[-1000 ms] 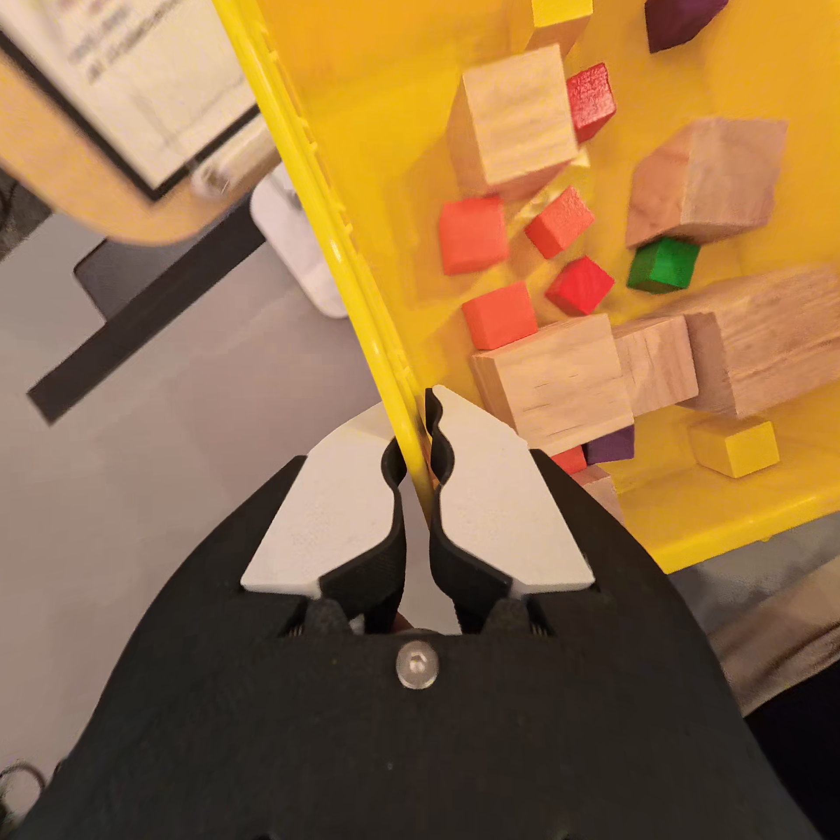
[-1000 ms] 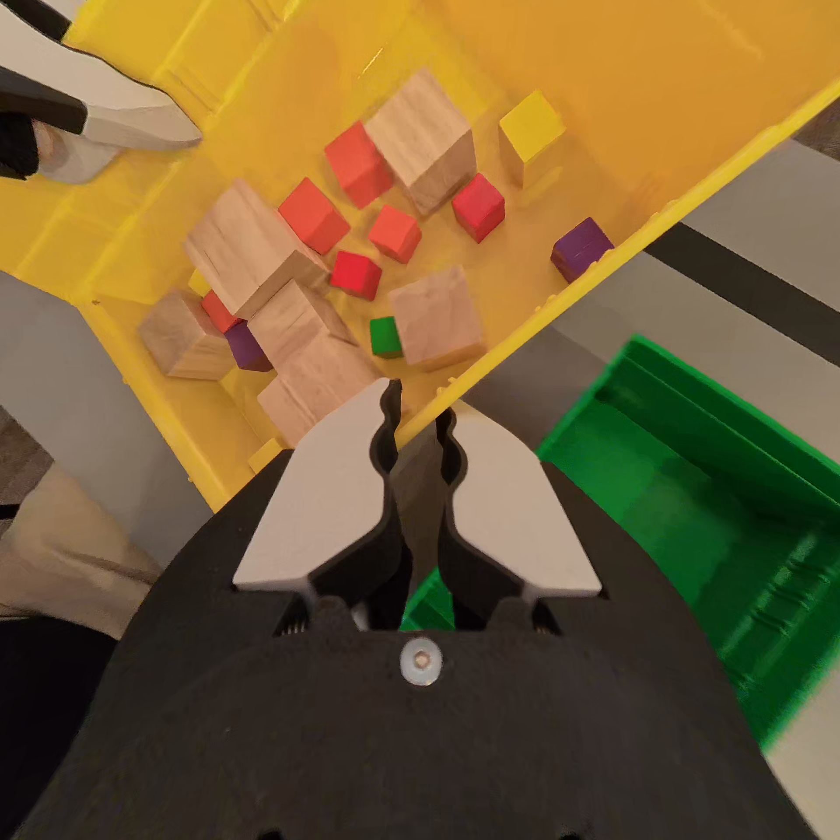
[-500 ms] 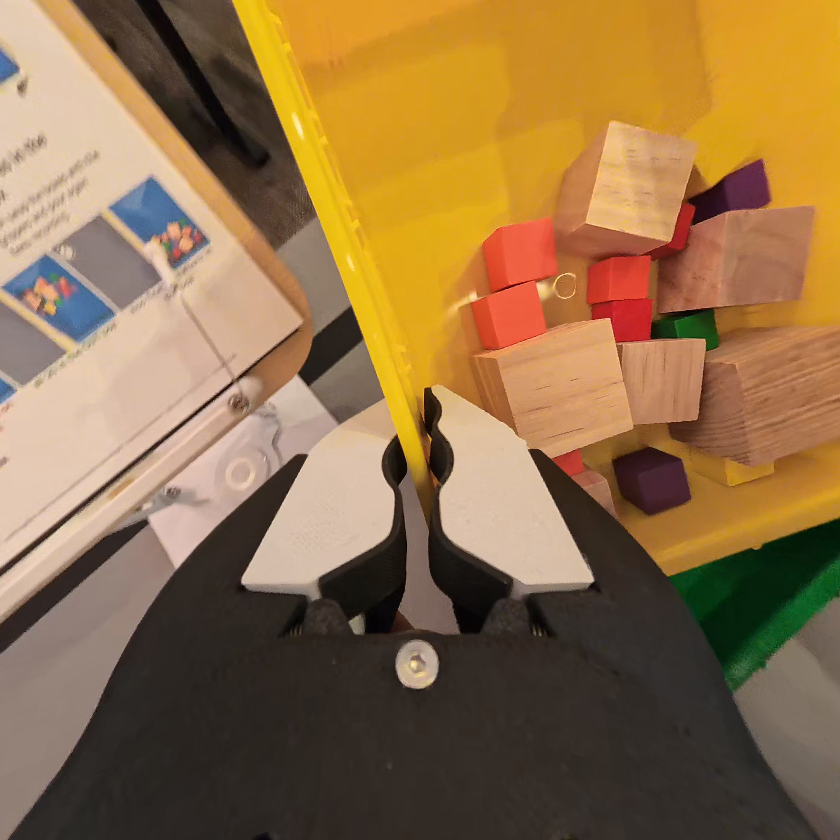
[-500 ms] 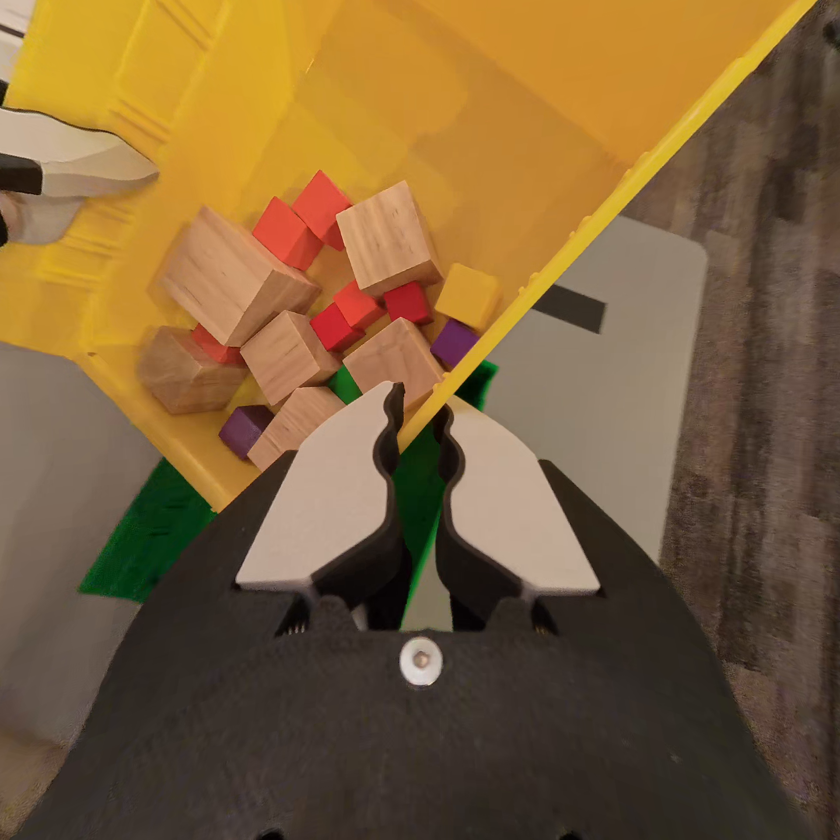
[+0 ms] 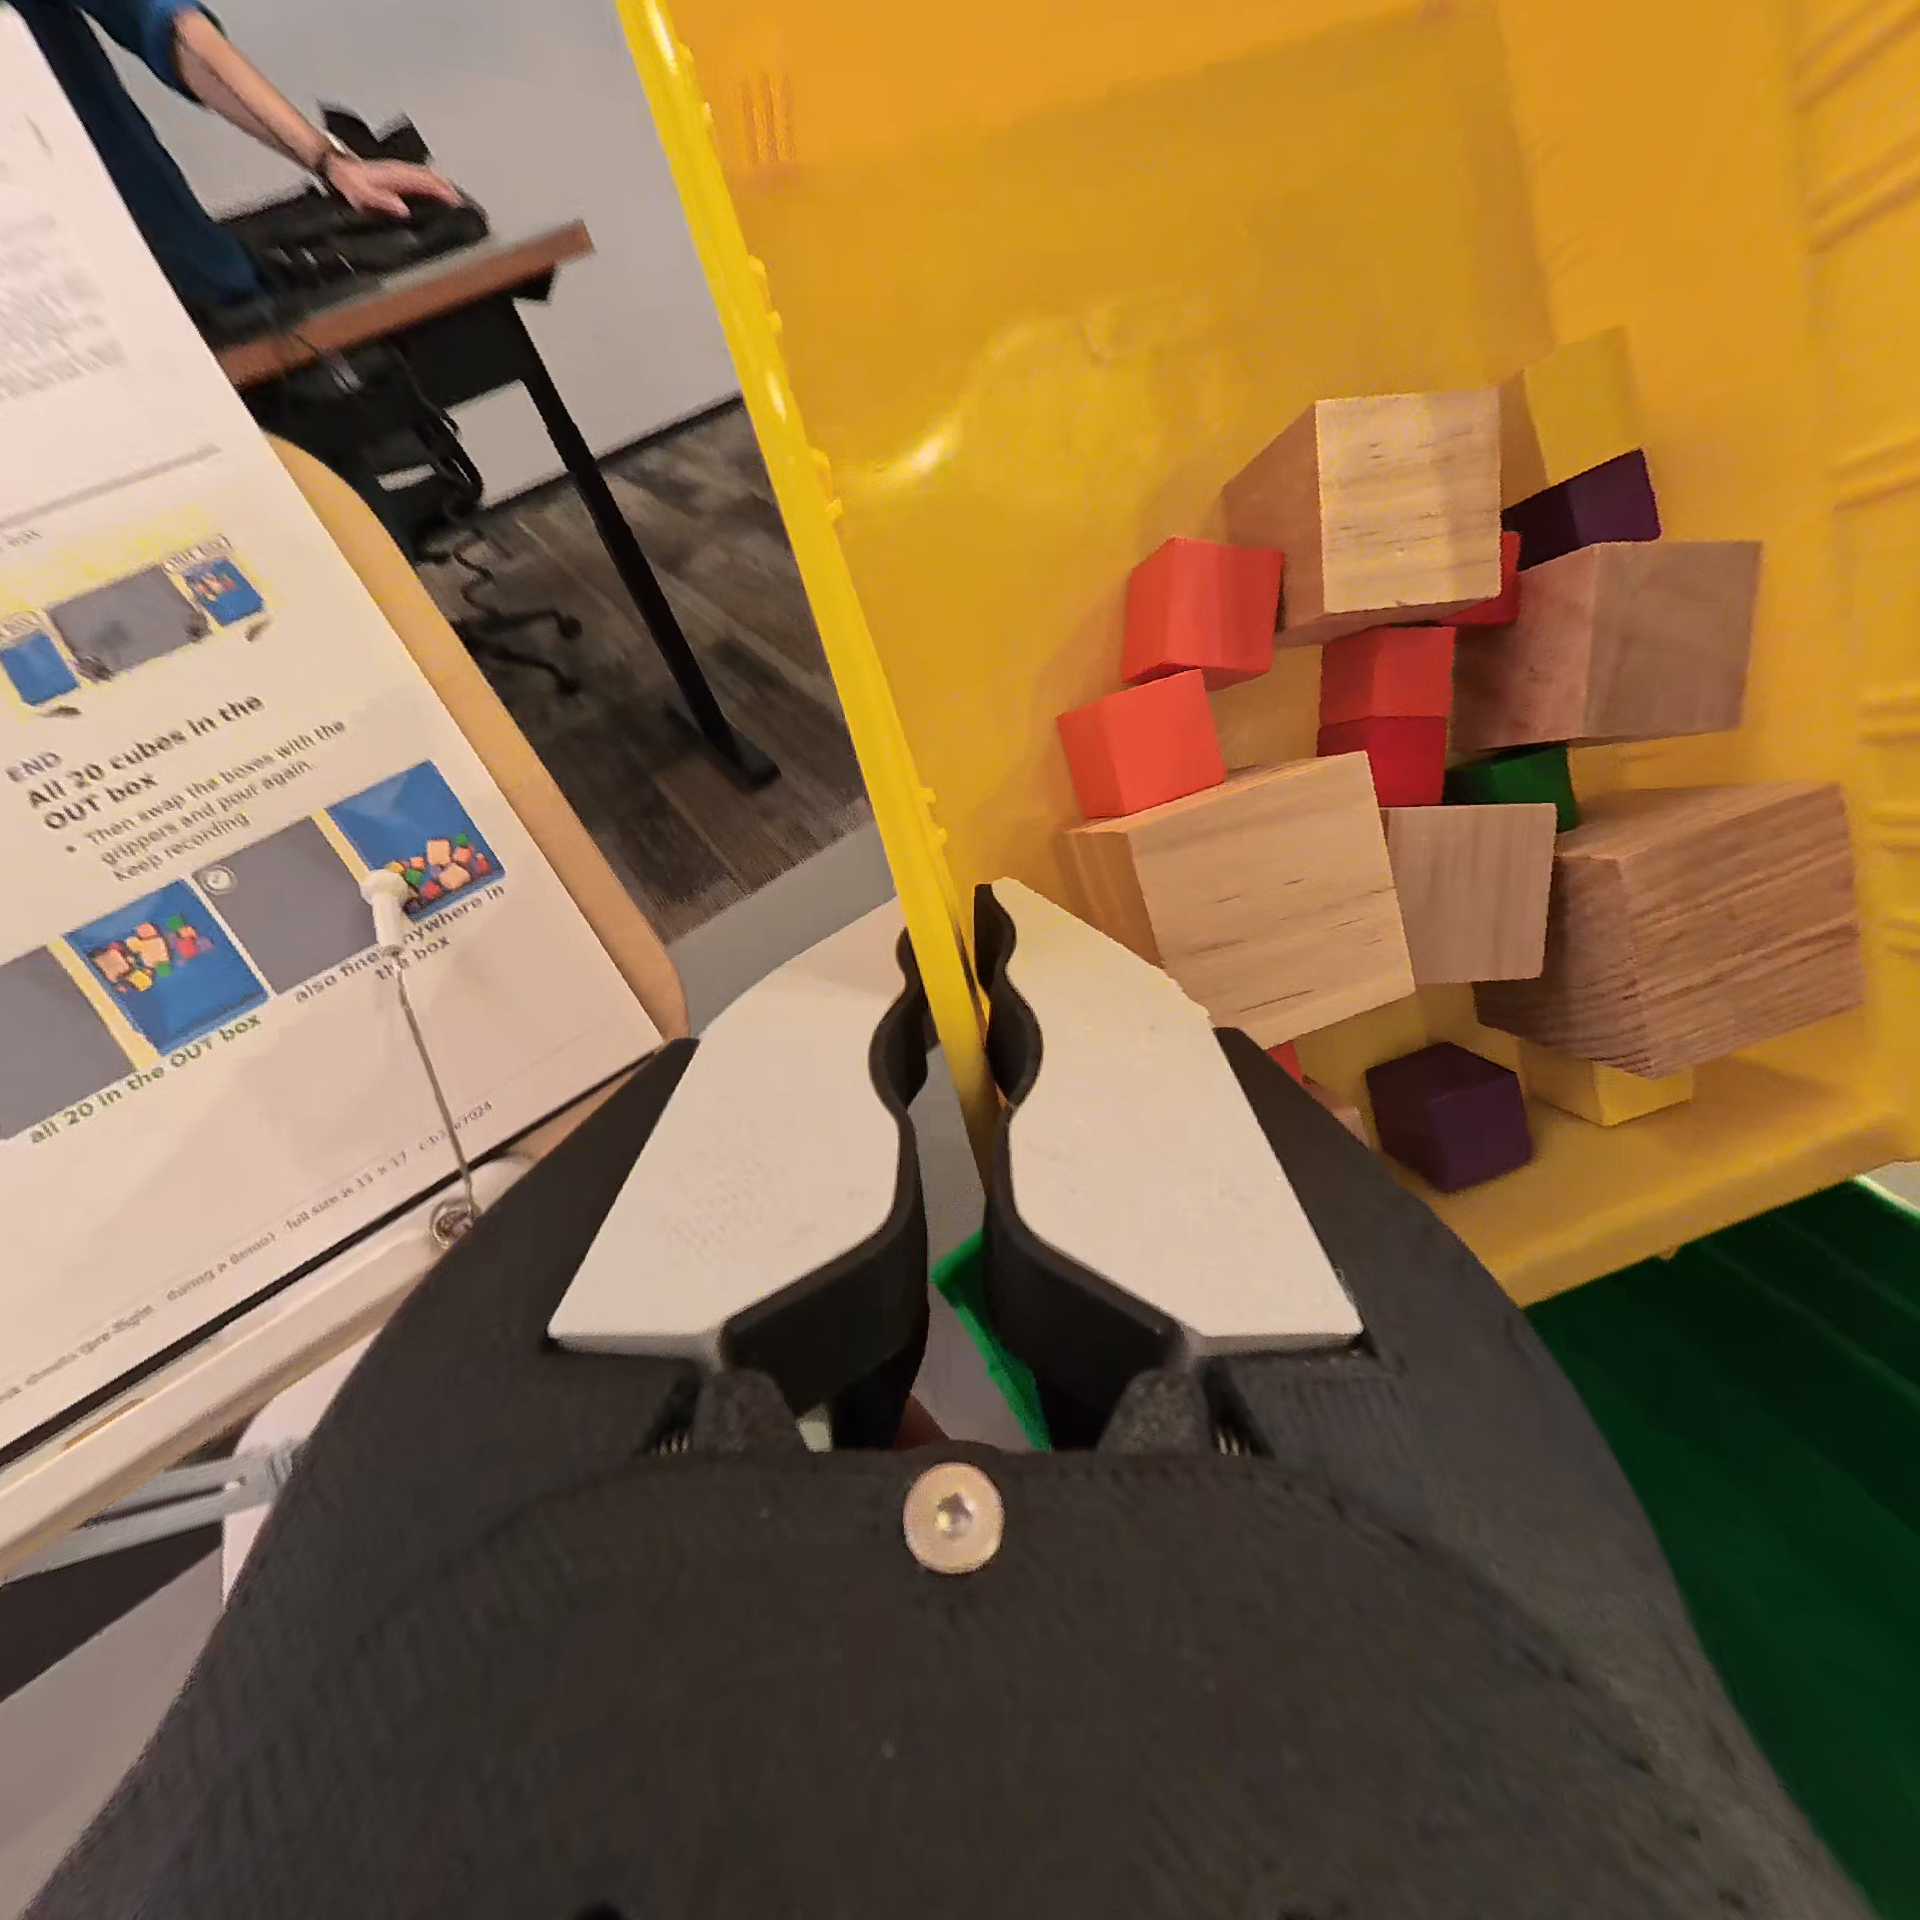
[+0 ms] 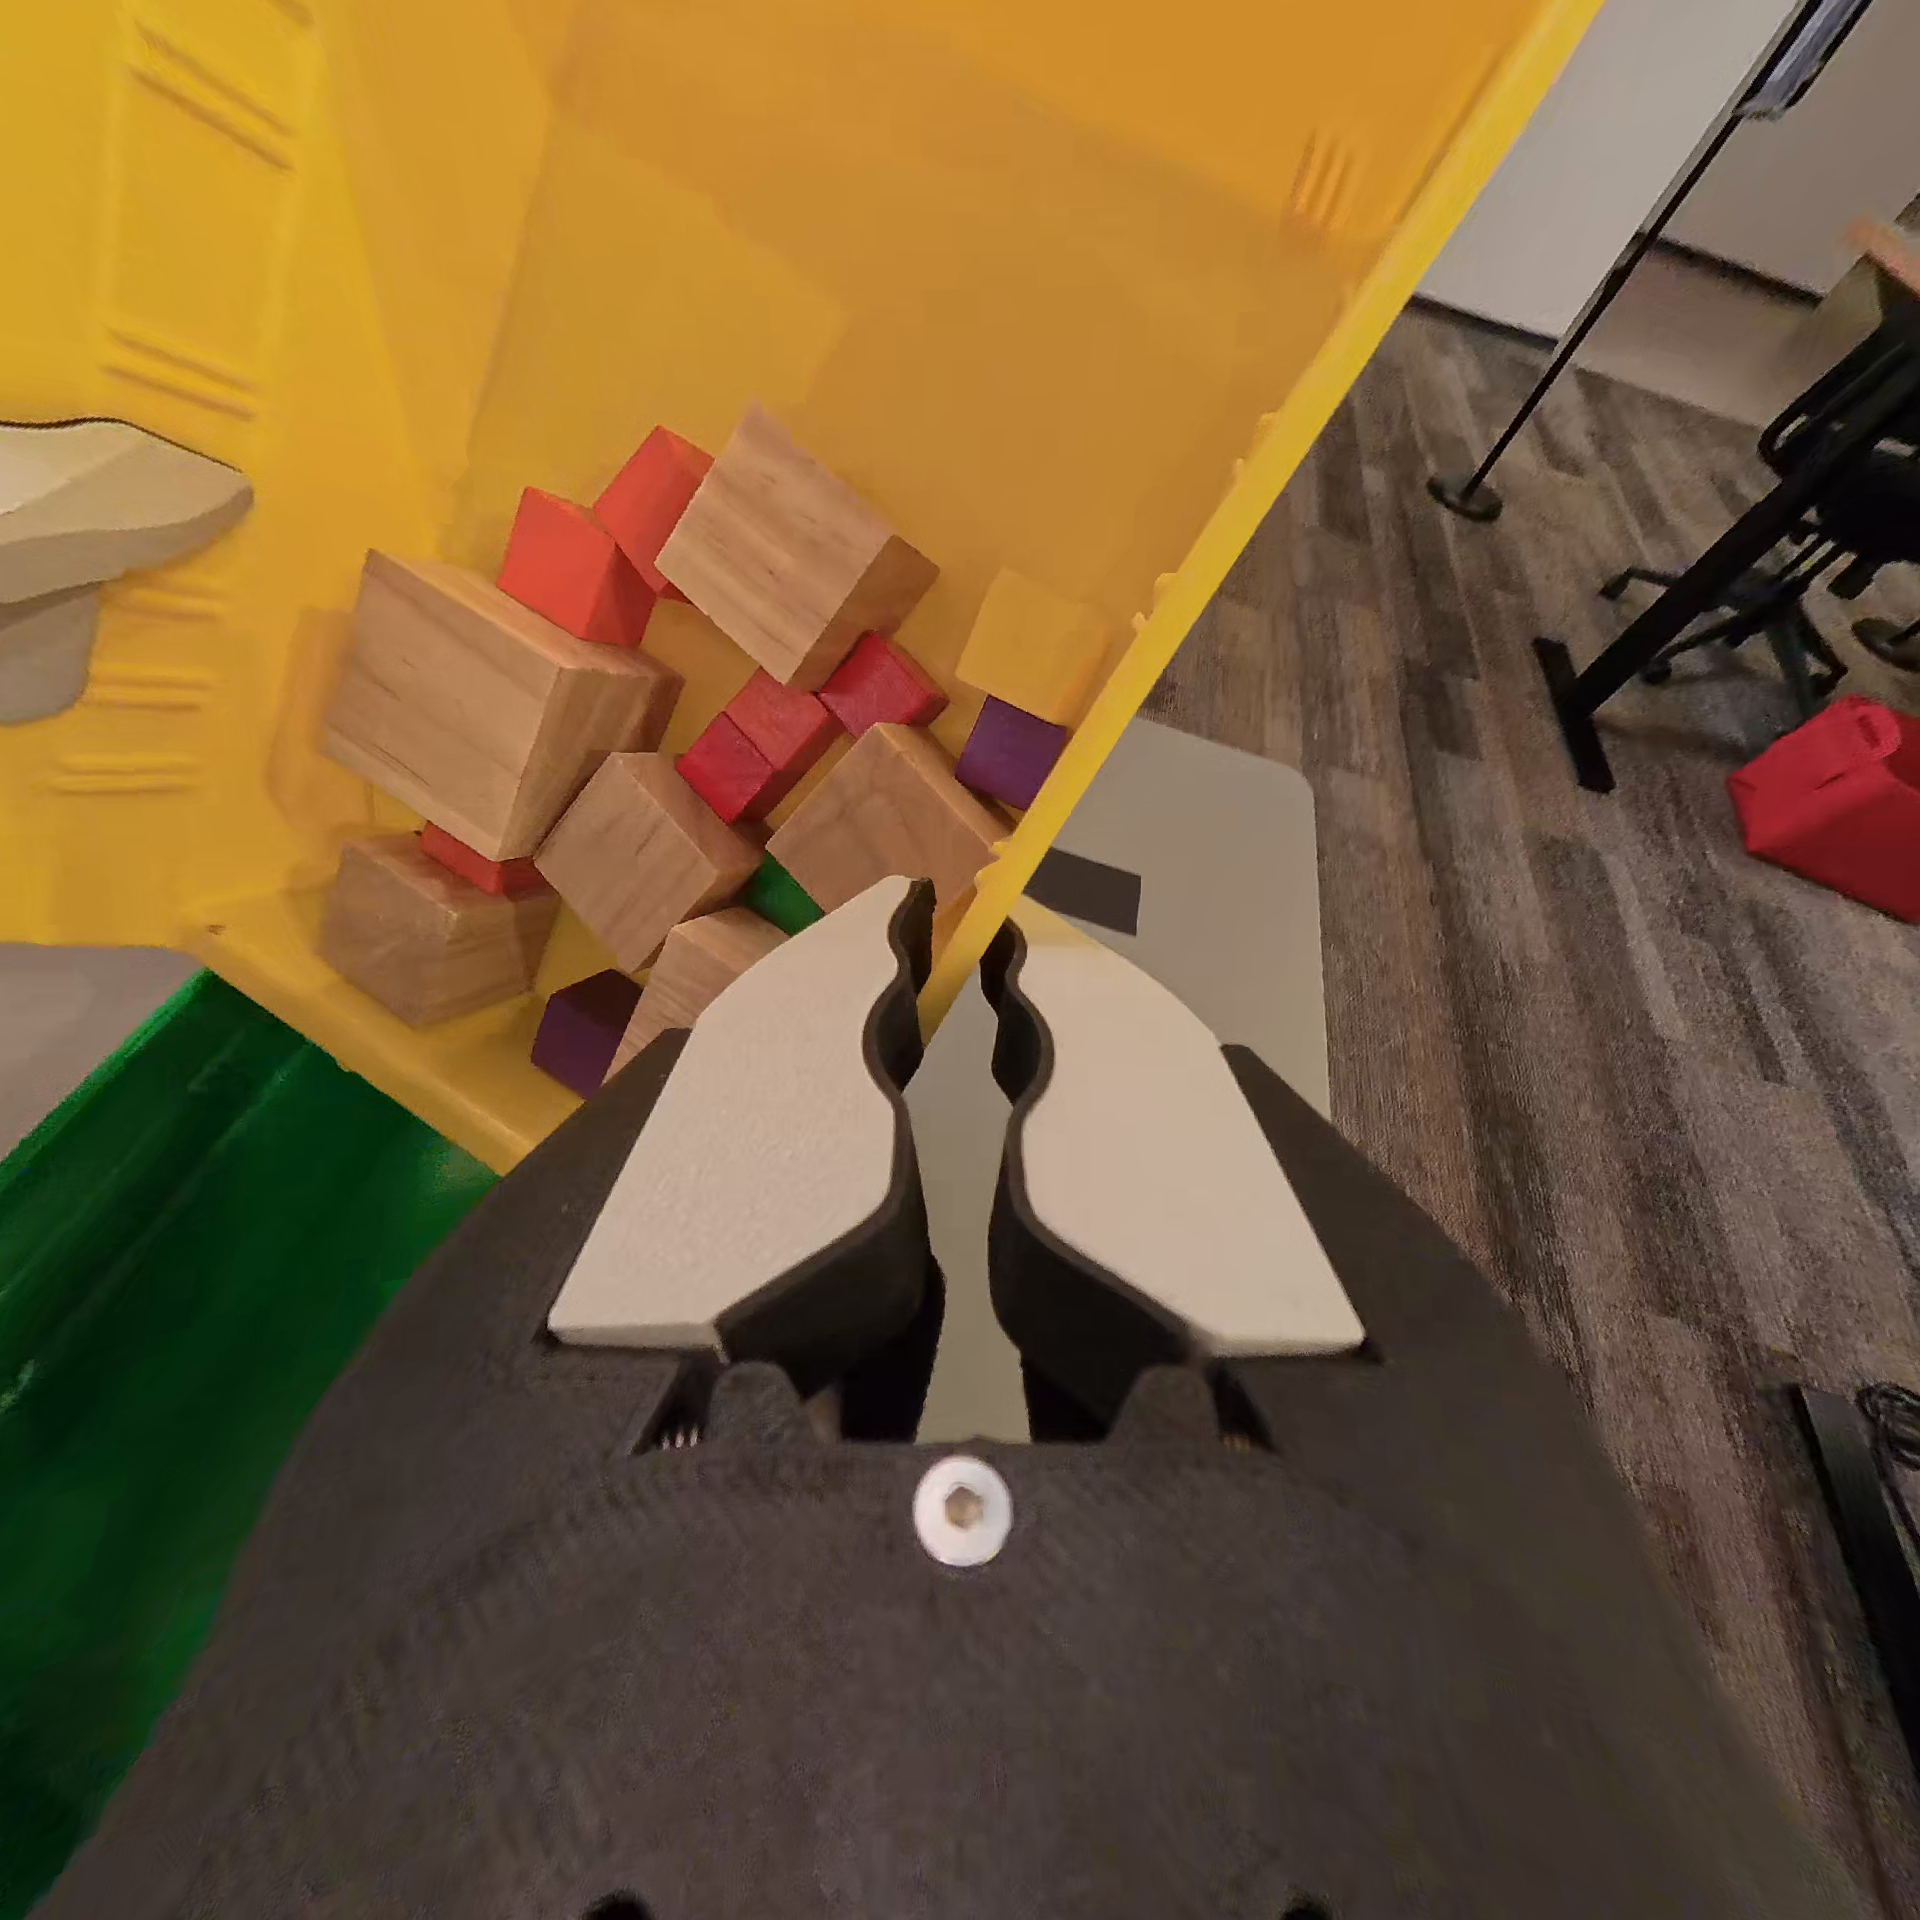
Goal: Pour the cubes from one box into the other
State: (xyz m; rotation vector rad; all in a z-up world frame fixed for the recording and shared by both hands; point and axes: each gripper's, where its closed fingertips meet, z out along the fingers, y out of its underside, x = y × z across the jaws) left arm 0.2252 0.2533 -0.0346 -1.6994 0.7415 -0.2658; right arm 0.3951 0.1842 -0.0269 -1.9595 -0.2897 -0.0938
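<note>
A yellow box [image 5: 1091,312] is tilted steeply, held by both grippers. My left gripper [image 5: 951,914] is shut on the box's left rim. My right gripper [image 6: 951,925] is shut on the box's opposite rim [image 6: 1247,499]. Several wooden and coloured cubes [image 5: 1371,769] are piled in the box's lowest corner, also in the right wrist view [image 6: 644,748]. The green box [image 5: 1714,1455] lies just below the yellow box's low edge and shows in the right wrist view [image 6: 187,1195] too. The left gripper's finger [image 6: 94,509] shows at the far rim.
An instruction sheet on a wooden stand [image 5: 208,779] stands left of the box. A grey table top [image 6: 1205,873] lies under the boxes. Beyond are wood-look floor, a desk [image 5: 416,301] with a person's hand [image 5: 384,187], black stand legs [image 6: 1662,623] and a red bag [image 6: 1839,810].
Both grippers have tipped the yellow box steeper. The cubes slid from a loose spread into a tight pile in the low corner. The green box now lies under that corner.
</note>
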